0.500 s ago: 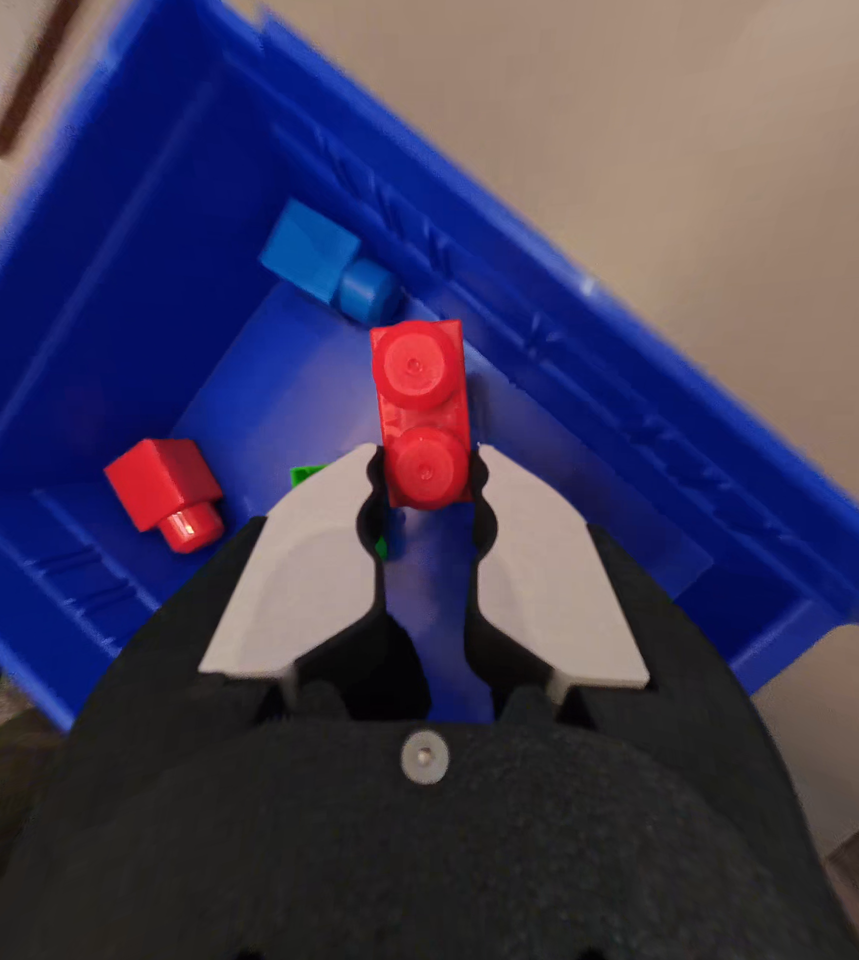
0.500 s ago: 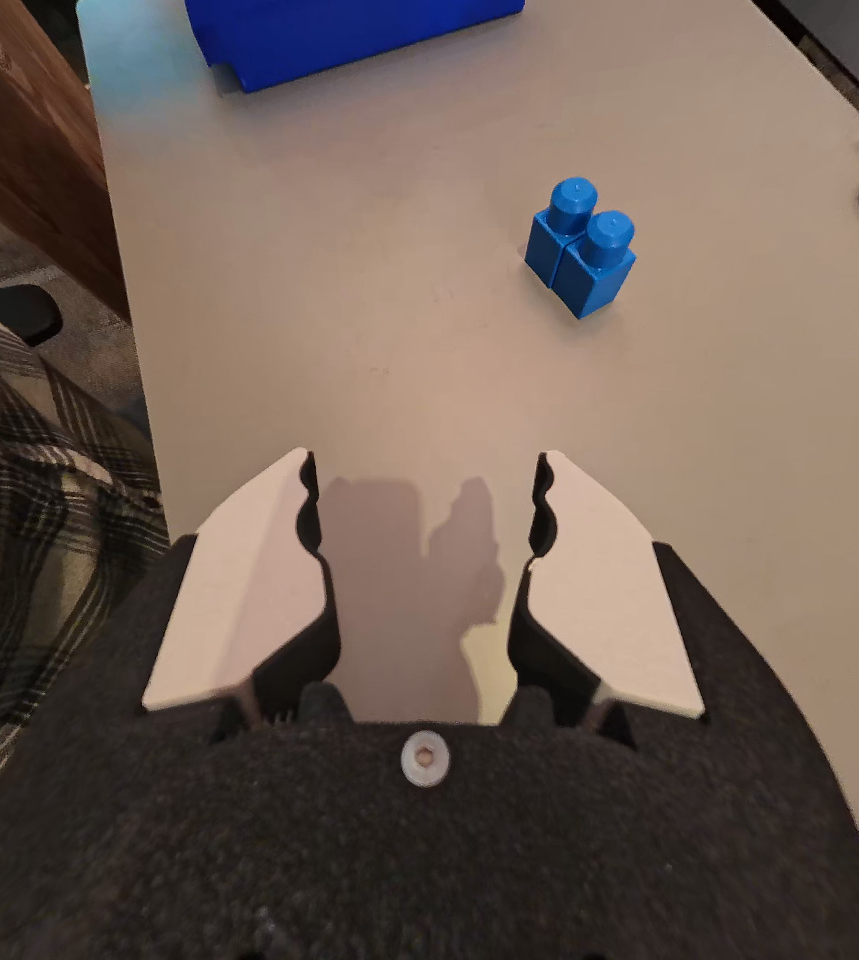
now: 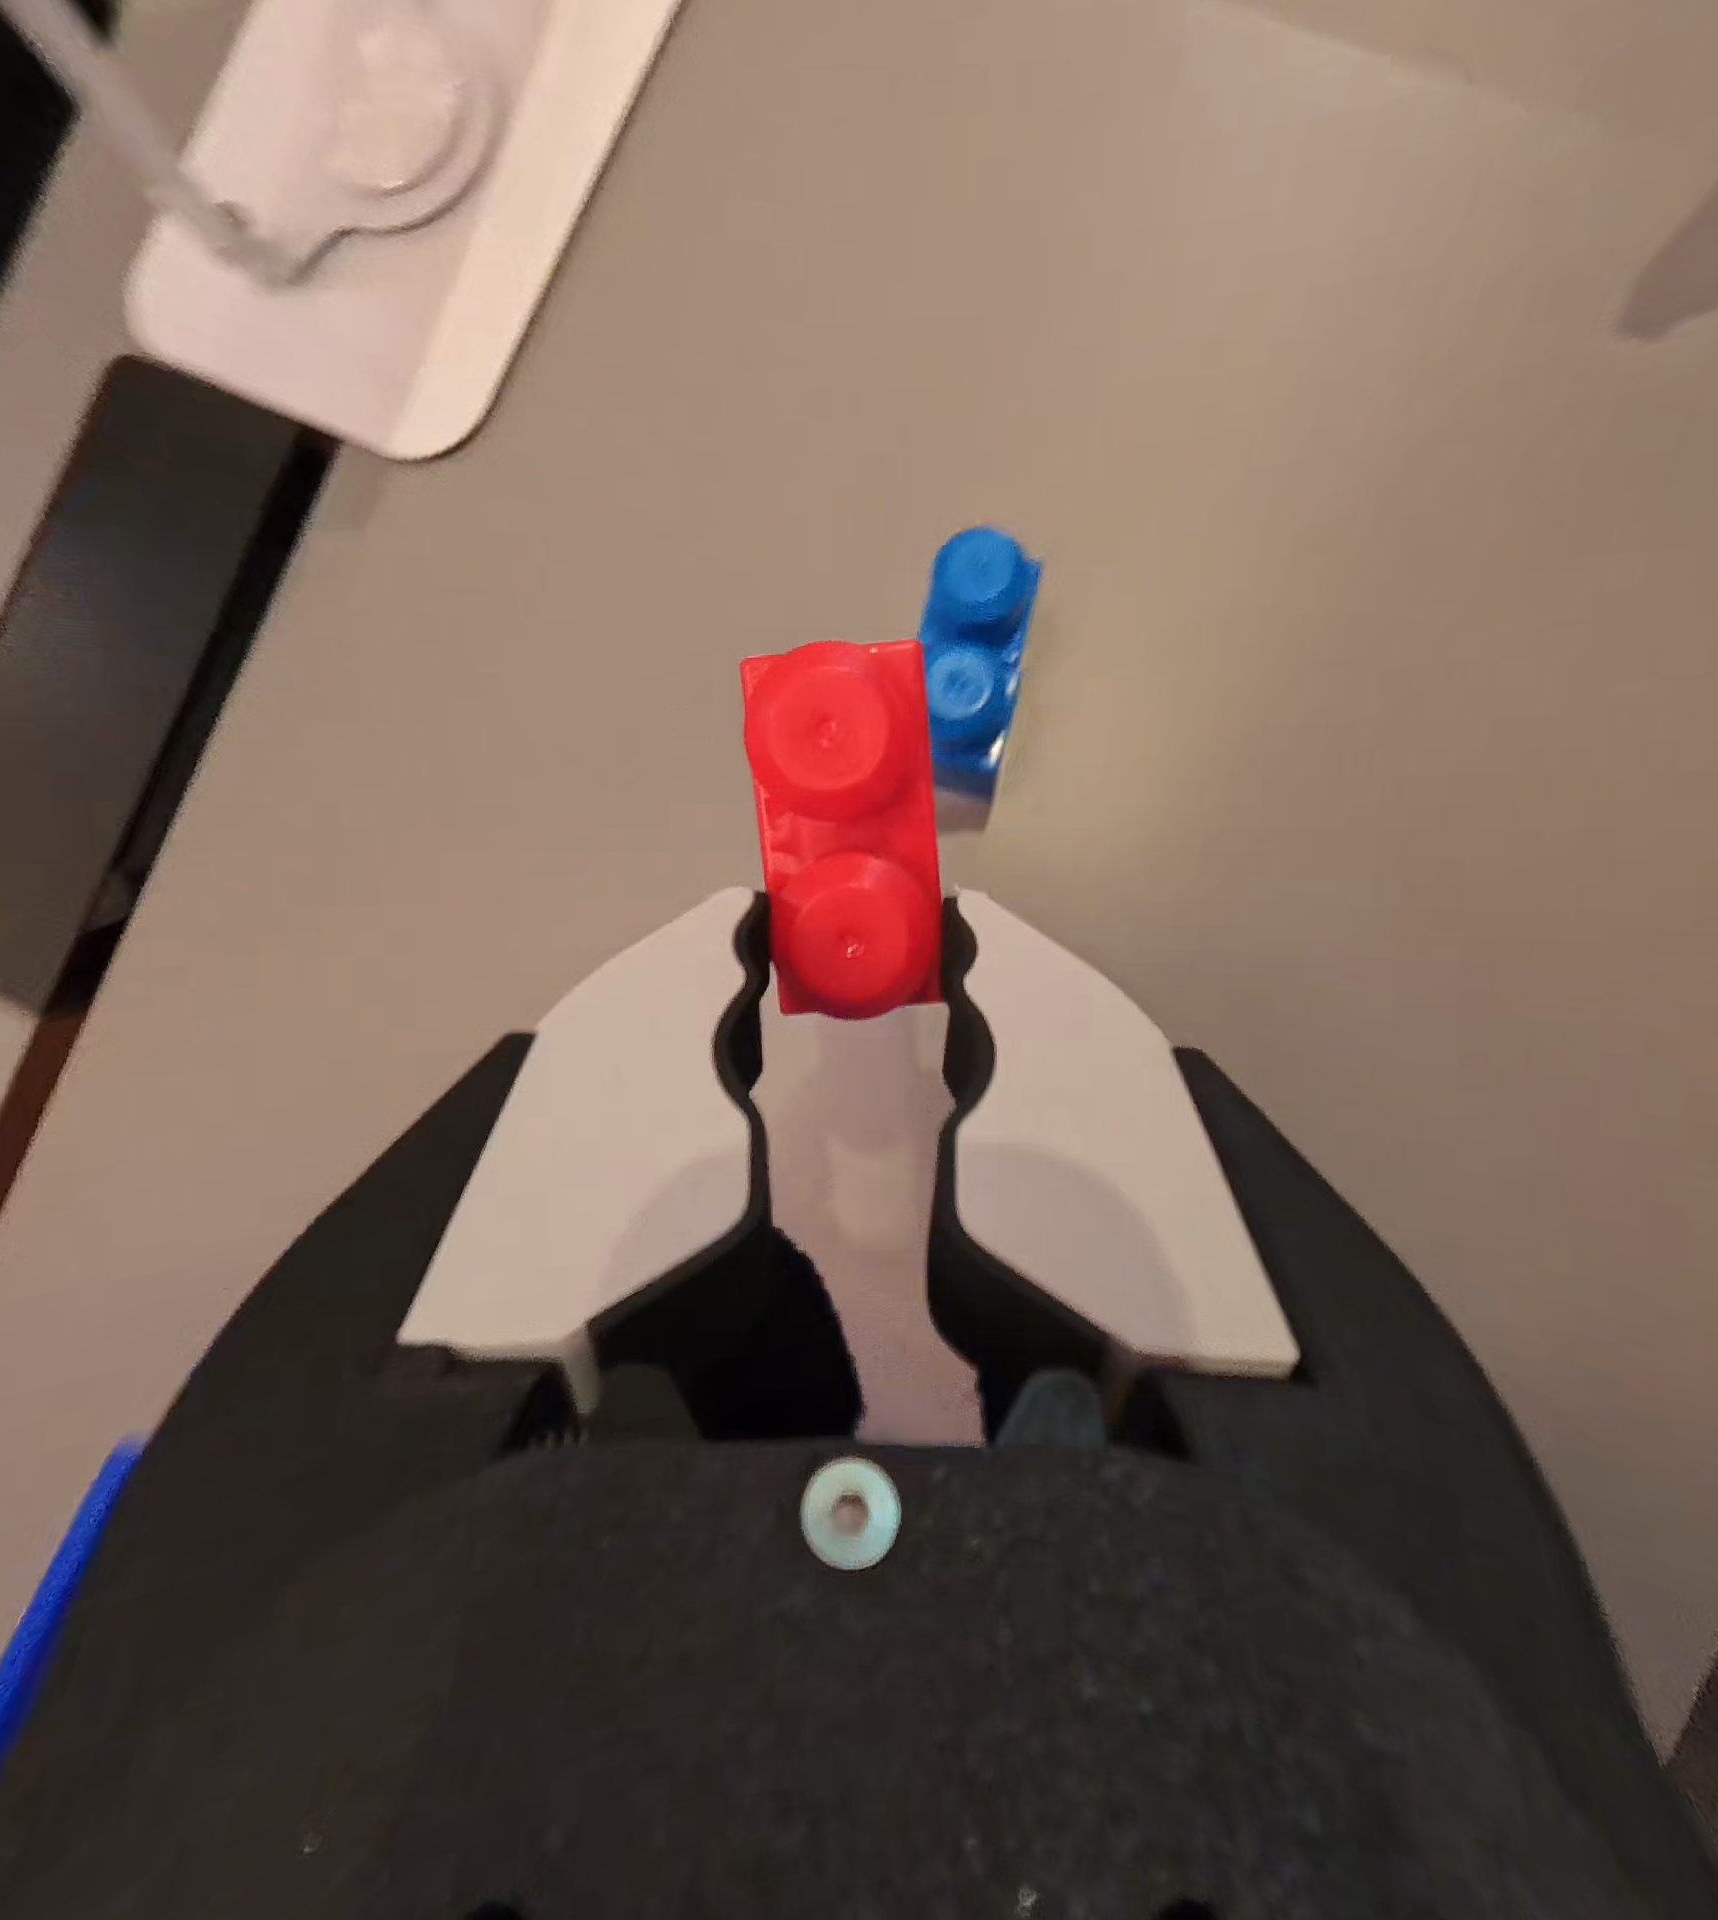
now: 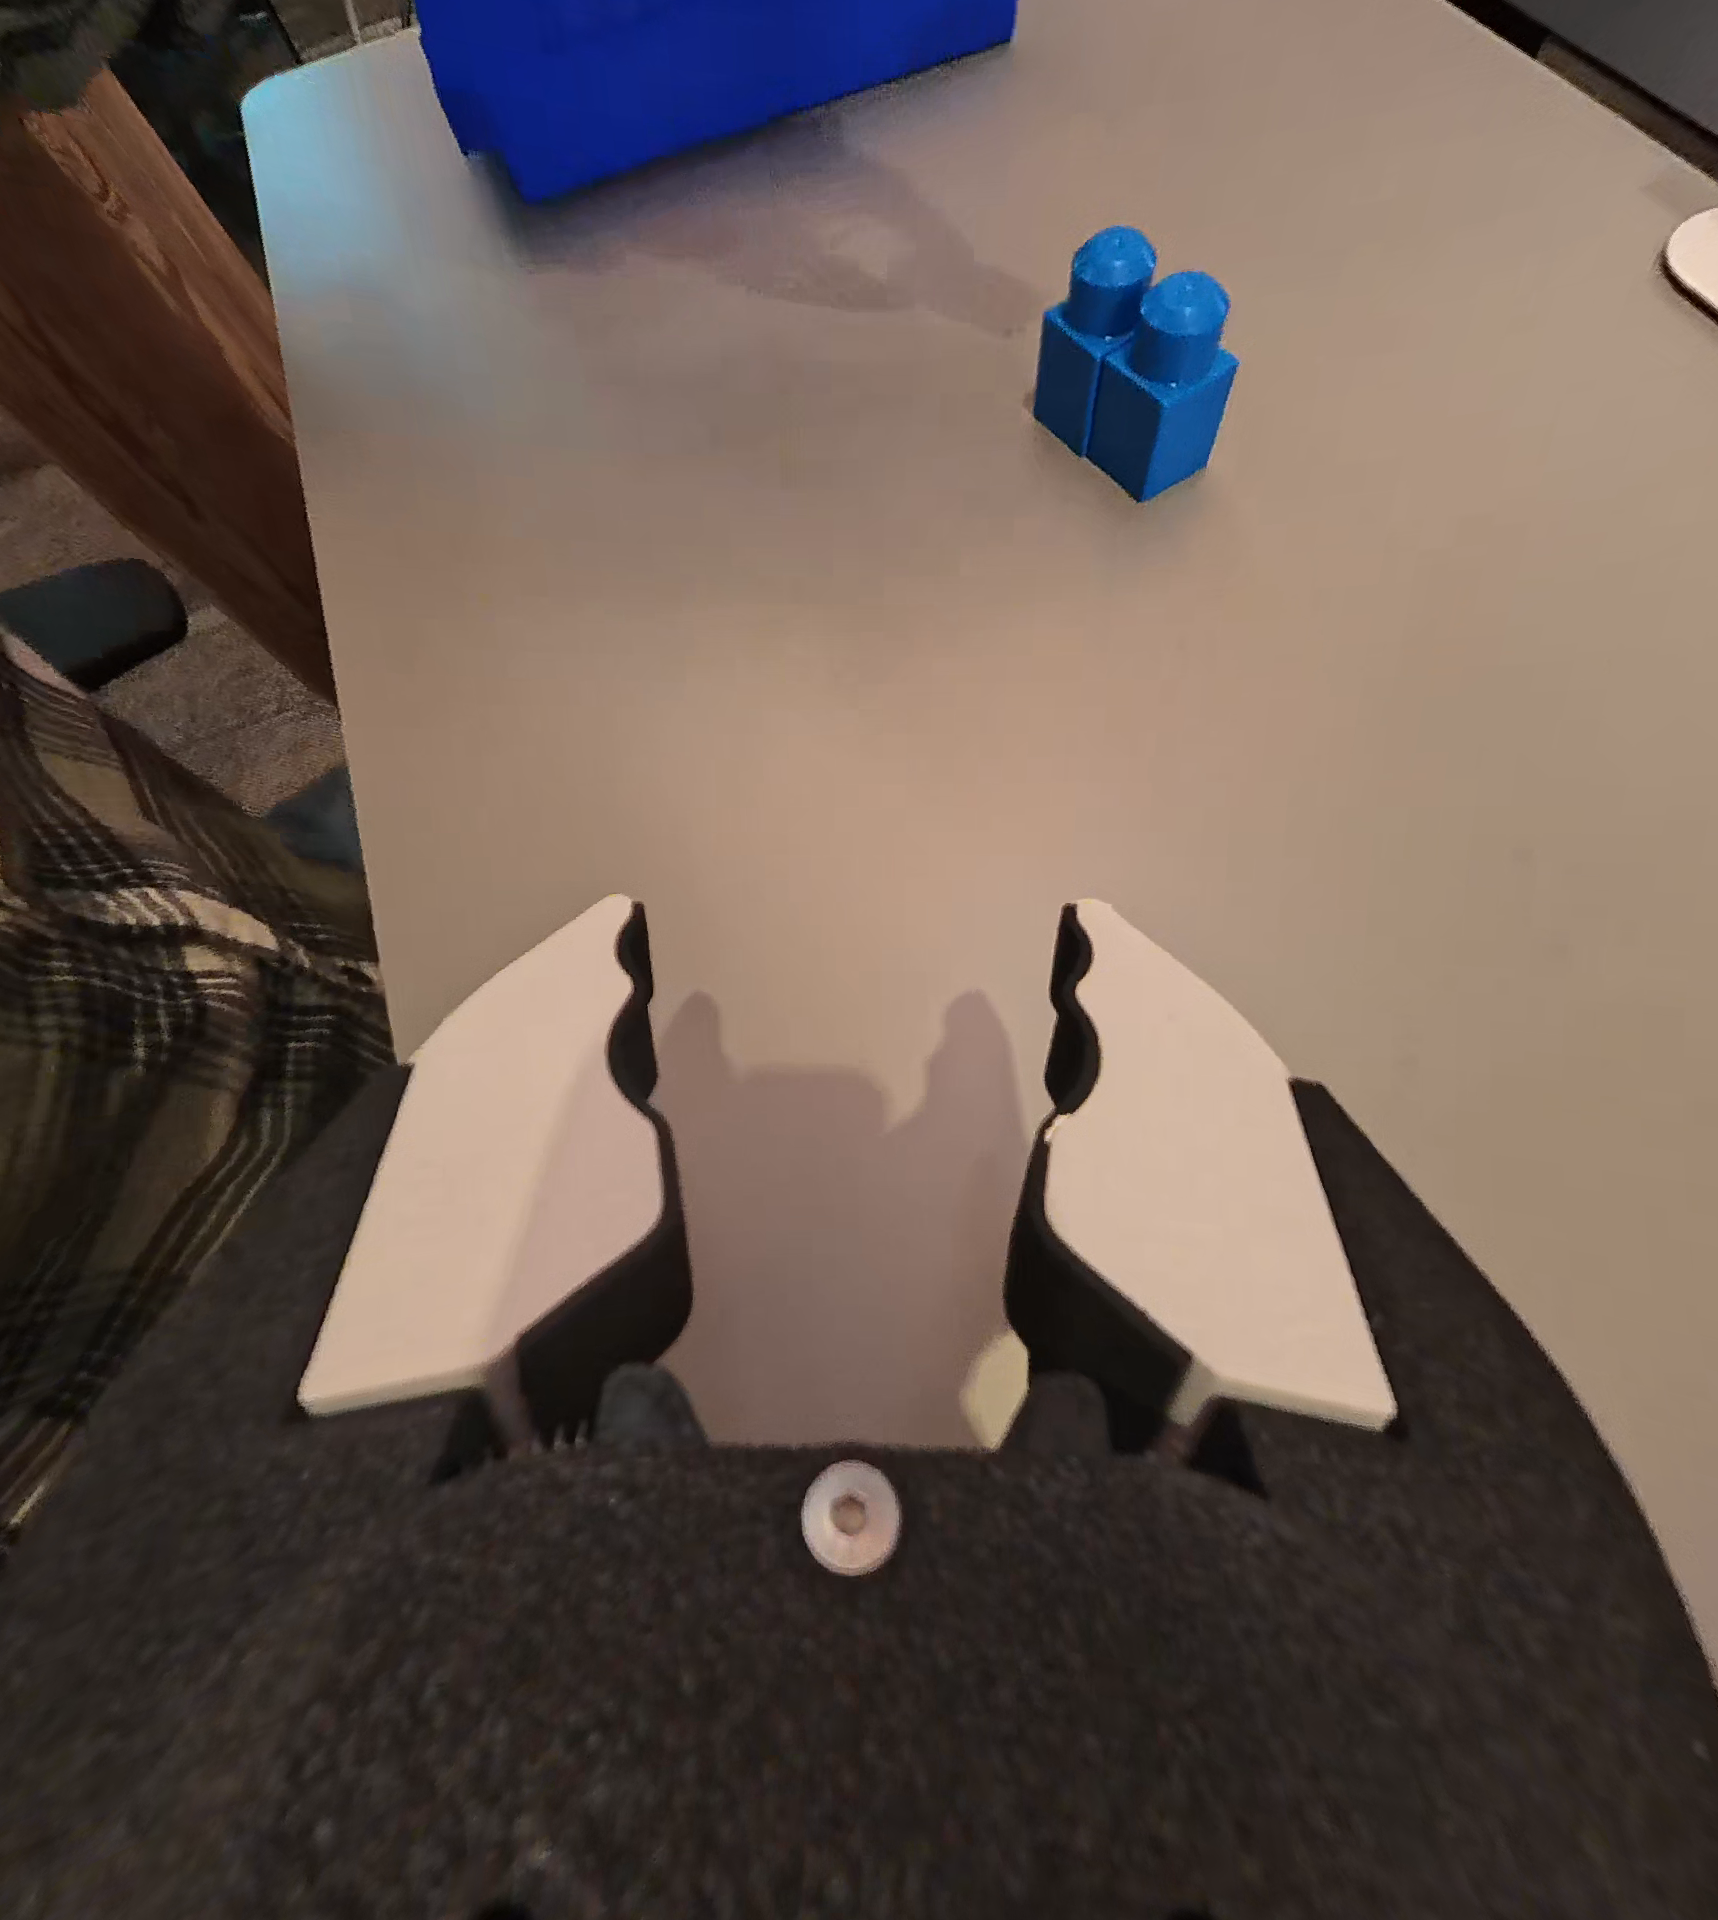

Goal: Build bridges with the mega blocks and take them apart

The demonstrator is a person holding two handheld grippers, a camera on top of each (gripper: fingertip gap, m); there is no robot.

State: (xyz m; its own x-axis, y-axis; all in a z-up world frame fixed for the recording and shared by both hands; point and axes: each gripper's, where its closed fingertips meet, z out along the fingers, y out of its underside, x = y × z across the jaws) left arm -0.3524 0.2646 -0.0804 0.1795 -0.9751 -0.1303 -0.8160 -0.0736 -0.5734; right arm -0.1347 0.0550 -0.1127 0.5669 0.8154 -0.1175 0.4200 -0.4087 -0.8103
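Grey desk [image 4: 834, 644] fills both views, with a blue bin [image 4: 709, 83] at its far end, wooden furniture off its left edge and a white slab [image 3: 356, 218] at one corner.

Little of the bridge exists so far. One blue block [image 4: 1135, 364], two studs up, stands upright on the desk, well apart from the bin and on the slab side of it. Nothing is stacked on it, and no second support stands anywhere that shows.

In the left wrist view, the left gripper [image 3: 850, 940] has its jaws closed on the near end of a red block [image 3: 839, 821], a two-stud piece held studs-up above the desk. From this angle the red block sits just beside the blue block [image 3: 974, 665], overlapping its left edge; whether they touch I cannot tell, as the frame is blurred there.

The right gripper [image 4: 850, 925] hangs over bare desk, nearer than the blue block and well apart from it, jaws spread wide and holding nothing.

My judgement: building is at an early stage. The red block is yet to be set down or pressed on, more blocks must probably come from the bin, and all the taking apart remains.
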